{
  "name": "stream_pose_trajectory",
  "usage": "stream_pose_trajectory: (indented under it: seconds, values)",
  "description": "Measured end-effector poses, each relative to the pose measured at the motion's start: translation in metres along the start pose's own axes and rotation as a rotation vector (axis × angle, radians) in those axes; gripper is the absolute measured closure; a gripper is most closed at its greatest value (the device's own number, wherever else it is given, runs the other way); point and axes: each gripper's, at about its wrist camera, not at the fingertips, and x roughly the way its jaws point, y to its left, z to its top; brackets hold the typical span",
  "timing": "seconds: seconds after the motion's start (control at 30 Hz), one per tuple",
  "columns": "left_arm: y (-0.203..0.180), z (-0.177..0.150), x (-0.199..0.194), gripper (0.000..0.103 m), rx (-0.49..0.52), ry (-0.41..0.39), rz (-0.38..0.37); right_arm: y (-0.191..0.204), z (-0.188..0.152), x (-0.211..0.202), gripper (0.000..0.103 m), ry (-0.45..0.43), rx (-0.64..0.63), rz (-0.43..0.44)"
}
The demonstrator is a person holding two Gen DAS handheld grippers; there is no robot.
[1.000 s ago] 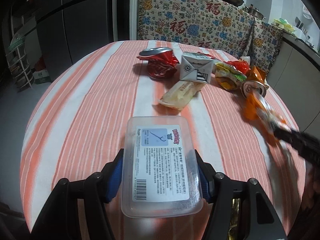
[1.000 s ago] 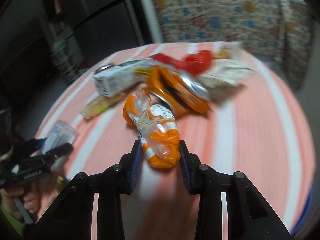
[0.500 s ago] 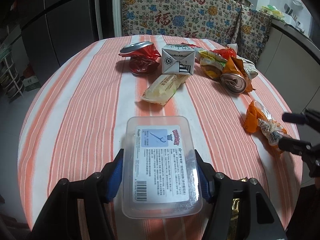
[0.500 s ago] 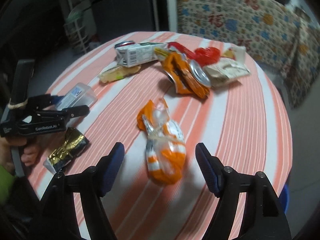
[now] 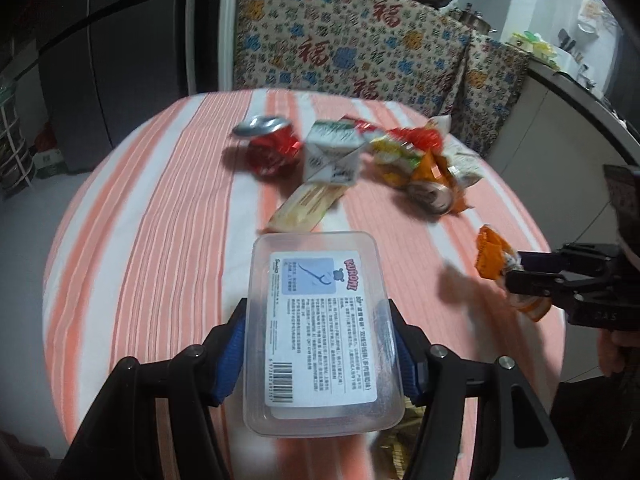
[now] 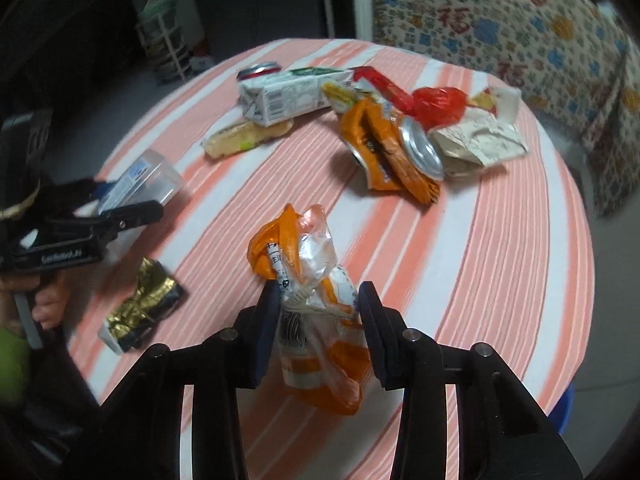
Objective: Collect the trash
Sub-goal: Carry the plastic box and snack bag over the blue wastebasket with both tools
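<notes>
My left gripper (image 5: 320, 340) is shut on a clear plastic box (image 5: 322, 320) with a blue and white label, held above the striped round table (image 5: 160, 220). My right gripper (image 6: 318, 320) is shut on an orange and clear plastic wrapper (image 6: 316, 312) near the table's front edge; it also shows in the left wrist view (image 5: 516, 276). A crushed red can (image 5: 272, 148), a white carton (image 5: 332, 156), a pale snack wrapper (image 5: 308, 204), a crushed orange can (image 6: 396, 152) and crumpled wrappers (image 6: 476, 140) lie at the table's far side. A gold foil packet (image 6: 140, 304) lies by the left gripper.
A patterned cloth (image 5: 352, 40) covers furniture behind the table. A dark fridge (image 5: 108, 48) stands at the back left. A counter with pans (image 5: 568, 92) runs along the right. A blue object (image 6: 560, 412) sits on the floor at the right.
My right gripper was open around the orange wrapper half a second ago and has now shut on it. My left gripper still holds the clear box and has shifted slightly.
</notes>
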Motion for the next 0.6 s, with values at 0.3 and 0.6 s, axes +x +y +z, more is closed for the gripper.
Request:
stream_pose_trajectory:
  seconds: [0.3, 0.6]
  values:
    - [-0.108, 0.024, -0.025, 0.039, 0.107, 0.001, -0.171, -0.059, -0.022, -0.071, 0.062, -0.162, 0.276, 0.063]
    - [-0.258, 0.034, 0.02, 0.039, 0.208, 0.068, -0.379, -0.161, -0.087, -0.14, 0.062, -0.252, 0.52, -0.114]
